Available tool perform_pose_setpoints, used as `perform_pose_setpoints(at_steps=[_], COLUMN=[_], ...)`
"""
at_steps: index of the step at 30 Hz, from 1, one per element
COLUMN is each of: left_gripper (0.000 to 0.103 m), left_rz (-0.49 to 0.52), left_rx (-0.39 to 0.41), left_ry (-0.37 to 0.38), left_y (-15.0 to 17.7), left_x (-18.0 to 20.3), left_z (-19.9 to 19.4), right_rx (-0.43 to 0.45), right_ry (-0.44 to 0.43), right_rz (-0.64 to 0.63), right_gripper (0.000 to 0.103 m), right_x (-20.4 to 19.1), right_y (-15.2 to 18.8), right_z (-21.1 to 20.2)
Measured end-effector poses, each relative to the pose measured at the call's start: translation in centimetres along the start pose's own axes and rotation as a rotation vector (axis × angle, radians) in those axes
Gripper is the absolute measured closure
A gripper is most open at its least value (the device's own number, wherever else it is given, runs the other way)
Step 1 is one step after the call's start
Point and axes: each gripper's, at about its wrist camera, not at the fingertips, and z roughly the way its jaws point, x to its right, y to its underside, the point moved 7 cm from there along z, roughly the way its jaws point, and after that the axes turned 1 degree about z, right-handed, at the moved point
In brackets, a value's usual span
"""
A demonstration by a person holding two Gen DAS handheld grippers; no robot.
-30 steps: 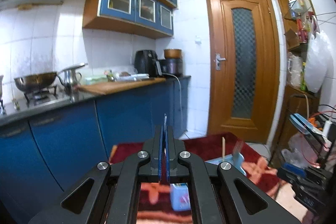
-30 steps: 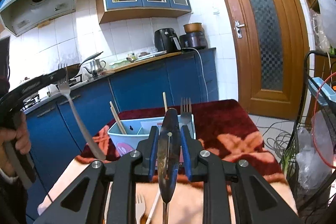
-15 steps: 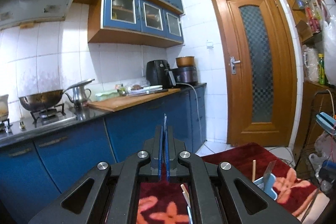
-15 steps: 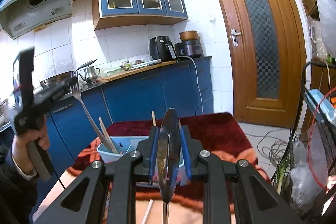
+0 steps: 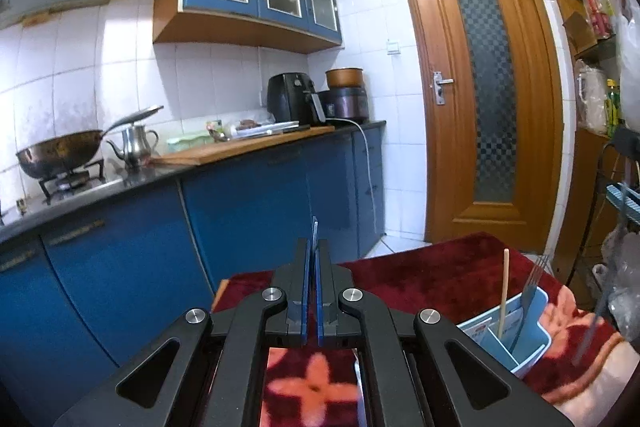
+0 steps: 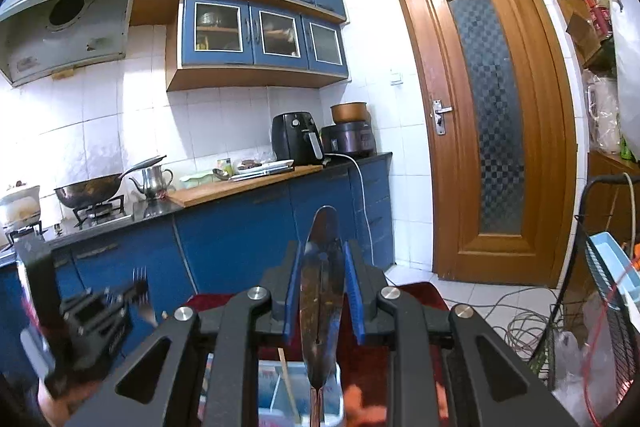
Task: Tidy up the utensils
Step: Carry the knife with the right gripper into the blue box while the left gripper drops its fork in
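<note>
Nowhere in either view can any brand or label be read; print on the light-blue organizer box (image 5: 532,331) is too blurred to make out. From the right wrist view, the right gripper (image 6: 320,291) is clenched on the bowl of a spoon (image 6: 320,291), its blue pads pressing the bowl's two edges and its handle running down towards the camera. Below it, near the bottom edge, the box rim and a wooden chopstick (image 6: 288,383) show between the gripper's arms. At the left the left gripper (image 6: 100,311) appears blurred, a fork (image 6: 142,297) by its tip. In the left wrist view the left gripper's (image 5: 314,267) jaws are pressed together with nothing visible between them. The box sits to its right on a red flowered cloth (image 5: 432,279), holding a chopstick (image 5: 503,295) and a fork (image 5: 530,303) upright.
</note>
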Motion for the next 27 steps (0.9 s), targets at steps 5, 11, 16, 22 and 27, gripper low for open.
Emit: perform_pose_setpoints(at_steps=[5,11,16,22,27], left_gripper=[0.101,0.098,0.092,0.079,0.079], left_rz=[-0.014,-0.031,-0.026,0.003,-0.017], left_rx=[-0.01,-0.05,-0.074,-0.038,-0.039], left_ry=[0.015,0.049,0.103,0.133,0.159], left_y=[0.8,1.7,2.3,1.6,0.8], left_x=[0.3,0.6,1.4,2.4,2.2], left_z=[0.5,1.3,0.9,-1.4,-3.7], right_rx=[-0.004,-0.086,-0.14,-0.136,-0.129], right_ry=[0.014,-0.008,-0.046,-0.067,-0.079], right_rz=[-0.016,-0.026,-0.017,-0.023,-0.004], right_gripper=[0.079,0.079,0.079,0.071,0.07], right_x=[-0.4,-0.9,-1.1,-1.7,-2.0], right_y=[0.5,3.0,4.6,4.5,3.9], right_z=[2.4,4.3,4.7,3.3,1.3])
